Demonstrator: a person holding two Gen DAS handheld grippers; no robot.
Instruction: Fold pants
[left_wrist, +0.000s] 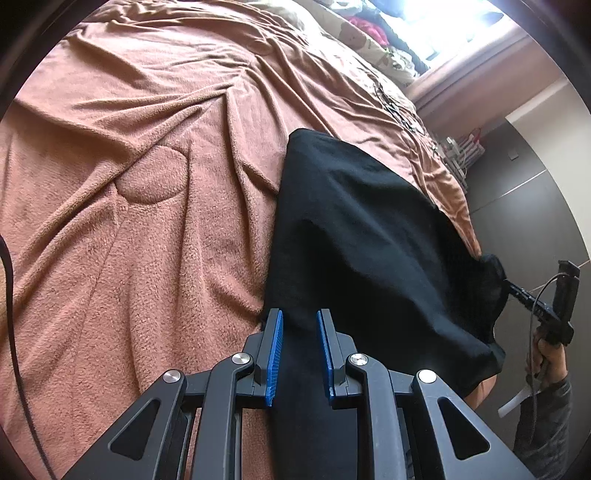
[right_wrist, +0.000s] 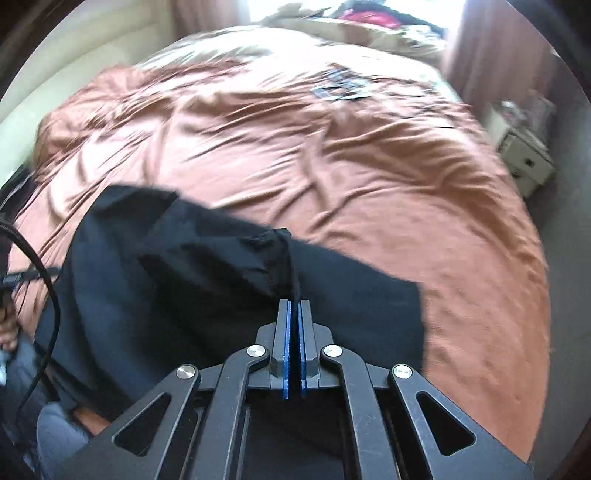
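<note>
Black pants lie along the right edge of a bed under a brown fleece blanket. My left gripper is at their near end; the black cloth fills the narrow gap between its blue pads, which grip it. My right gripper is shut, pinching a raised peak of the pants between its blue pads. From the left wrist it shows as the right gripper at the far right, with the pants' corner bunched at its tip and a hand holding it.
The bed's edge drops to a dark floor on the right. A white nightstand stands beside the bed. Pillows and a pile of clothes lie at the far end under a bright window. A black cable hangs at left.
</note>
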